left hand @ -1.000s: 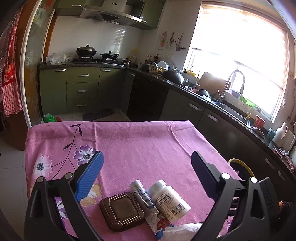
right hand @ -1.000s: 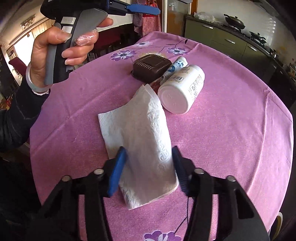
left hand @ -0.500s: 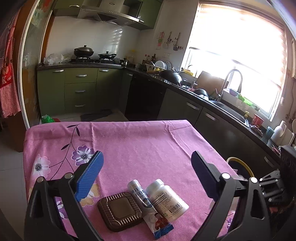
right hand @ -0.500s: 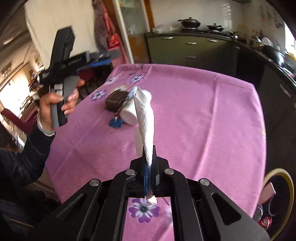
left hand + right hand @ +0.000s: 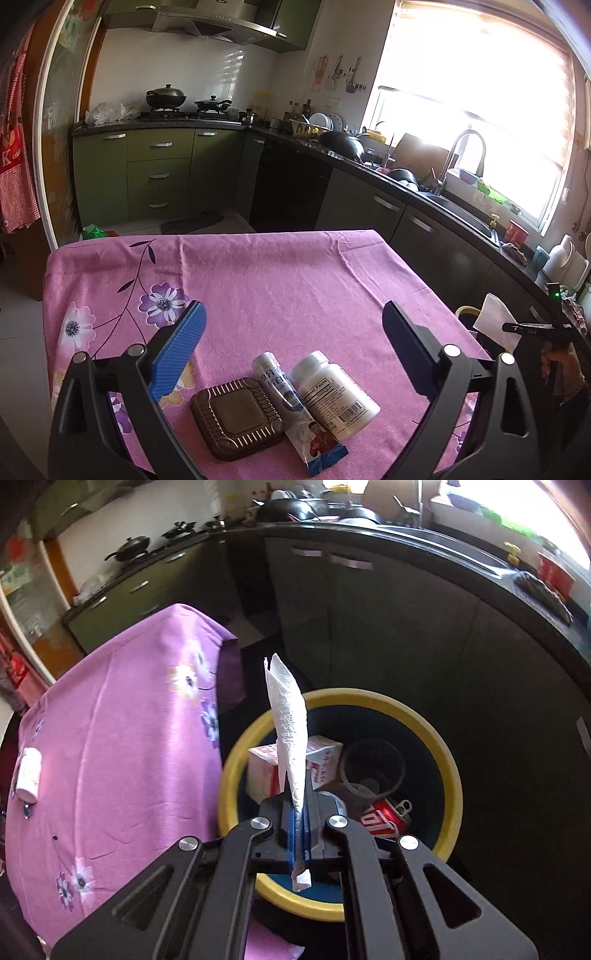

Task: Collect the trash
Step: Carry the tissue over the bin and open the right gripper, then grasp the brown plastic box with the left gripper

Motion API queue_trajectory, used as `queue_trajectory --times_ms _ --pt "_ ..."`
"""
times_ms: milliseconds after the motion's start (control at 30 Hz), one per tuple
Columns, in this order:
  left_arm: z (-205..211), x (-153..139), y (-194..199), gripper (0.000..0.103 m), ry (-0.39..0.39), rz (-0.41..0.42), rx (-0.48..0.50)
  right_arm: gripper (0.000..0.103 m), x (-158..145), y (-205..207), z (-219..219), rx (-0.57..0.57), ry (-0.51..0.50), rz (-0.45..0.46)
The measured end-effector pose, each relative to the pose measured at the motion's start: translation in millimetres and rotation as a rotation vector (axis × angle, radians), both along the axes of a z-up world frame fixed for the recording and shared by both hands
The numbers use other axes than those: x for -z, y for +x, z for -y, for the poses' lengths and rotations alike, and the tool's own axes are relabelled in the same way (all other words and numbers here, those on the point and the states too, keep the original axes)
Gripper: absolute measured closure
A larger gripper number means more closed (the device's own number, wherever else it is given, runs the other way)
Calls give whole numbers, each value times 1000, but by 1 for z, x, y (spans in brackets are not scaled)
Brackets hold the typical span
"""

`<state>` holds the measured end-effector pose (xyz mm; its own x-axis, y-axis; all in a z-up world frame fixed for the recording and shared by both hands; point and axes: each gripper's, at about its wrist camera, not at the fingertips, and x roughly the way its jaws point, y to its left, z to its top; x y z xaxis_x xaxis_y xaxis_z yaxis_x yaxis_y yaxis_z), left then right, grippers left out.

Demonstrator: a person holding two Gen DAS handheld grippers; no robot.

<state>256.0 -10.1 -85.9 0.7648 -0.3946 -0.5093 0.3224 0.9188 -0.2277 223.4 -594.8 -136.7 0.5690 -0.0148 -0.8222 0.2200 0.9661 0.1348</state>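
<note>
My right gripper [image 5: 300, 814] is shut on a white paper napkin [image 5: 290, 734], which sticks up from the pads above a yellow-rimmed bin [image 5: 452, 775] beside the table. In the left wrist view that napkin [image 5: 495, 319] and the right gripper [image 5: 508, 326] show past the table's right edge. My left gripper [image 5: 293, 332] stands open above the pink flowered tablecloth [image 5: 277, 280]. Below it lie a brown ribbed square box [image 5: 236, 415], a squeezed tube [image 5: 295, 410] and a white pill bottle [image 5: 332, 391] on its side. The pill bottle [image 5: 29, 775] also shows at the far left of the right wrist view.
Inside the bin lie a red-and-white carton [image 5: 321, 760], a clear plastic cup [image 5: 371, 768] and a red can [image 5: 384, 816]. Dark kitchen cabinets [image 5: 406, 635] run behind the bin. A worktop with a sink and tap [image 5: 461, 155] stands to the right of the table.
My right gripper closed on the napkin, lifted it off the table and swung it rightward over the bin, rolling as it went. The left gripper stayed still and open.
</note>
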Motion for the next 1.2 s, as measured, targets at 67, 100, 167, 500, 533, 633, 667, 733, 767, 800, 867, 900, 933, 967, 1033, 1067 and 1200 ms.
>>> queue_trajectory --times_ms 67,100,167,500,533,633,667,733,767,800,867,900,933,967,1033,1067,1200 --pt "0 1 1 12 1 -4 1 78 9 2 15 57 -7 -24" --pt "1 1 0 12 2 -4 0 44 12 3 20 82 -13 -44" --pt "1 1 0 12 6 -4 0 27 14 0 22 135 -53 -55" --pt "4 8 6 11 34 -47 -38 26 -12 -28 -19 129 -121 64" --pt "4 10 8 11 47 -65 -55 26 -12 -28 -23 116 -116 65" --pt "1 19 9 11 70 -145 -122 26 -11 -31 -36 84 -84 71" --pt "0 22 9 11 74 -170 -140 26 -11 -31 -39 73 -81 73" --pt "-6 30 8 11 73 -229 -187 26 -11 -30 -42 56 -73 78" --pt "-9 34 6 11 65 -254 -210 26 -12 -30 -46 50 -67 81" --pt "-12 39 5 11 57 -278 -230 26 -12 -31 -47 42 -60 82" --pt "-13 46 3 11 72 -306 -256 26 -11 -32 -49 34 -51 88" --pt "-12 50 2 11 87 -319 -269 26 -11 -33 -50 31 -46 90" --pt "-12 53 1 11 98 -327 -278 26 -10 -33 -49 28 -41 89" --pt "-10 55 2 11 113 -337 -289 26 -9 -33 -49 26 -35 90" --pt "-7 60 0 12 141 -349 -306 26 -8 -34 -48 24 -26 89" --pt "-6 62 -1 13 153 -354 -316 26 -8 -35 -48 23 -23 88" --pt "-6 69 -5 21 182 -374 -334 26 -6 -37 -44 24 -8 88"
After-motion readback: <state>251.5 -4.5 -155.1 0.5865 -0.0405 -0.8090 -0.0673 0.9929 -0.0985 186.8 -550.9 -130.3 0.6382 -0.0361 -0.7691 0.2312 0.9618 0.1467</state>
